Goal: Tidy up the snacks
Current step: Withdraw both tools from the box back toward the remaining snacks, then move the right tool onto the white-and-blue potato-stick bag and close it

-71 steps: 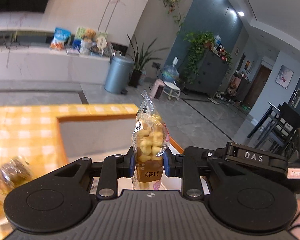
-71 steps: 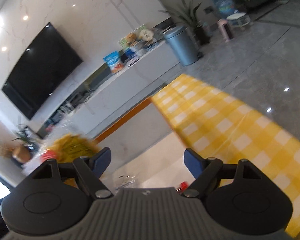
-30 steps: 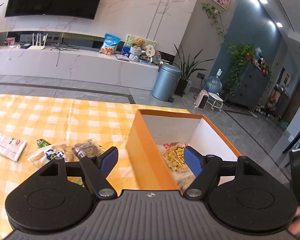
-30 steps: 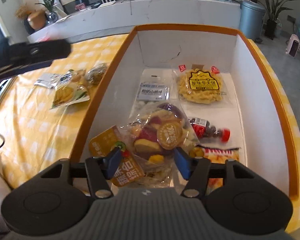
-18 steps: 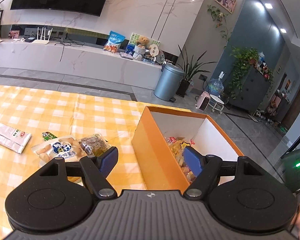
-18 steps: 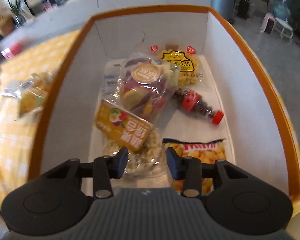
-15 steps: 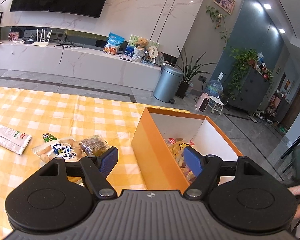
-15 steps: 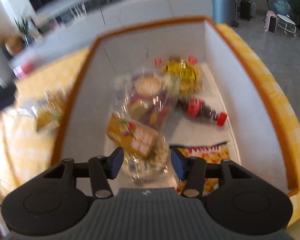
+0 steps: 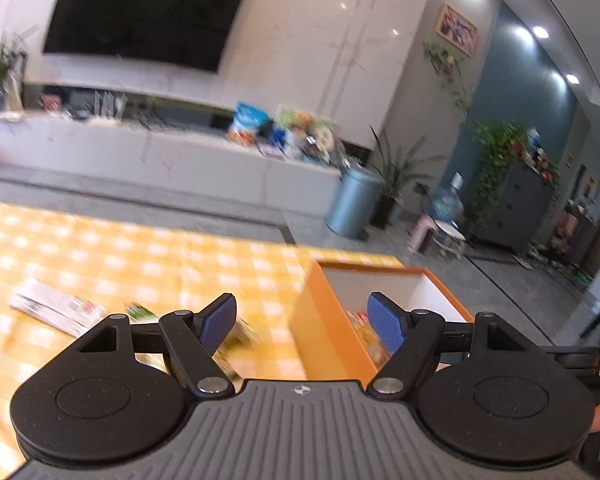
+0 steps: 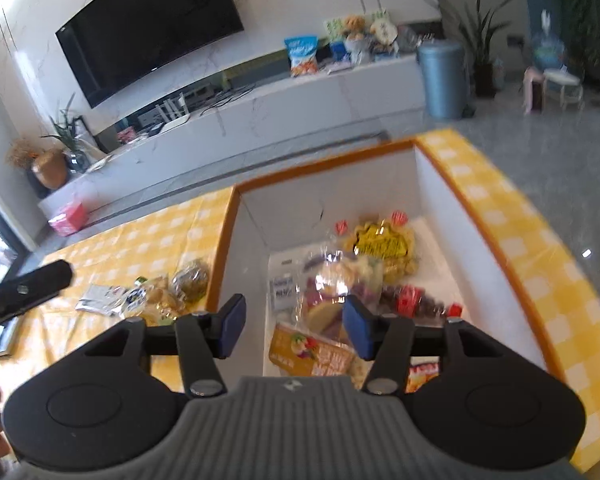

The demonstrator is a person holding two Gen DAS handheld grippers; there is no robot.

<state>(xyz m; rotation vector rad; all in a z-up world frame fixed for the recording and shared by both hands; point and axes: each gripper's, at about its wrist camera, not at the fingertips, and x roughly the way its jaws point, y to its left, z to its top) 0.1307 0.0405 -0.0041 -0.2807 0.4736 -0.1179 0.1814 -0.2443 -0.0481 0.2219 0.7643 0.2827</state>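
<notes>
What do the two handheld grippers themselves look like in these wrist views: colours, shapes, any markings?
Both match. The left gripper and right gripper have matte black bodies with a ribbed grey centre plate bearing a small round emblem, two round black discs, silver pivot screws, and black linkage arms ending in blue pads. A white label sits on the black bar at the left view's right edge.

The left gripper (image 9: 302,320), jaws apart and empty, hangs above the orange box's (image 9: 324,332) near wall.

Left hand-held gripper (image 9: 302,322) agape; right hand-held gripper (image 10: 294,326) just widened (both empty)
</notes>
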